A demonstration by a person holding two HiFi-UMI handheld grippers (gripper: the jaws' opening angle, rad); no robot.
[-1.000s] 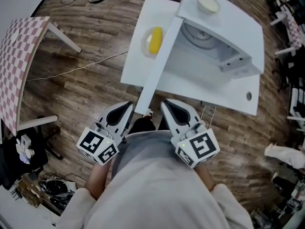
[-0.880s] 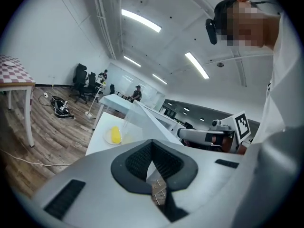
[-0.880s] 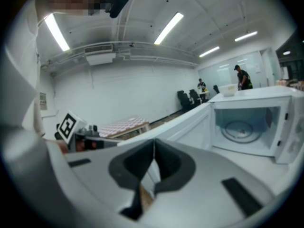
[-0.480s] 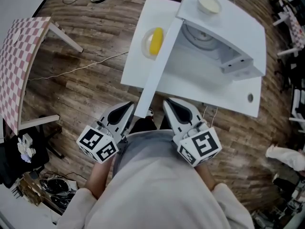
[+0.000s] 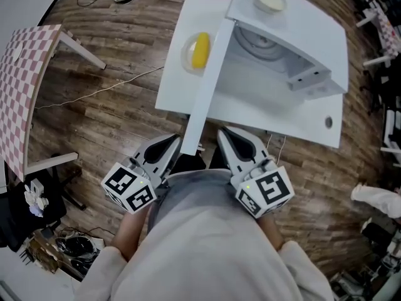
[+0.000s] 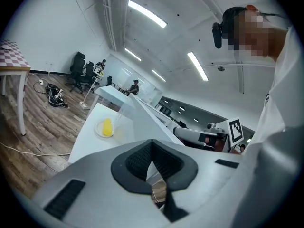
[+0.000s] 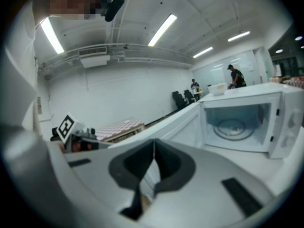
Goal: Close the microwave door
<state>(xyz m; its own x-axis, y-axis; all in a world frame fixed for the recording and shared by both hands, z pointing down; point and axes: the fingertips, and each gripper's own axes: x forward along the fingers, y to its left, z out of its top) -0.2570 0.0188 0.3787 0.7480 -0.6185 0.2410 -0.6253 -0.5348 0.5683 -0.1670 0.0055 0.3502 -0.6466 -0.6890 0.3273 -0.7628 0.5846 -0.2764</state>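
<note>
Both closed and empty, left gripper (image 5: 174, 140) and right gripper (image 5: 222, 134) flank the open microwave door (image 5: 207, 86); closing not yet begun, it likely needs a push toward 3 o'clock.

I noted a white table (image 5: 175, 96) on the wood floor (image 5: 106, 118); it bore the open microwave (image 5: 301, 24) and a plate (image 5: 187, 56) of yellow food (image 5: 200, 50).

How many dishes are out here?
2: a plate holding a yellow item on the white table, left of the open door; a bowl atop the microwave. More could be hidden.
</note>
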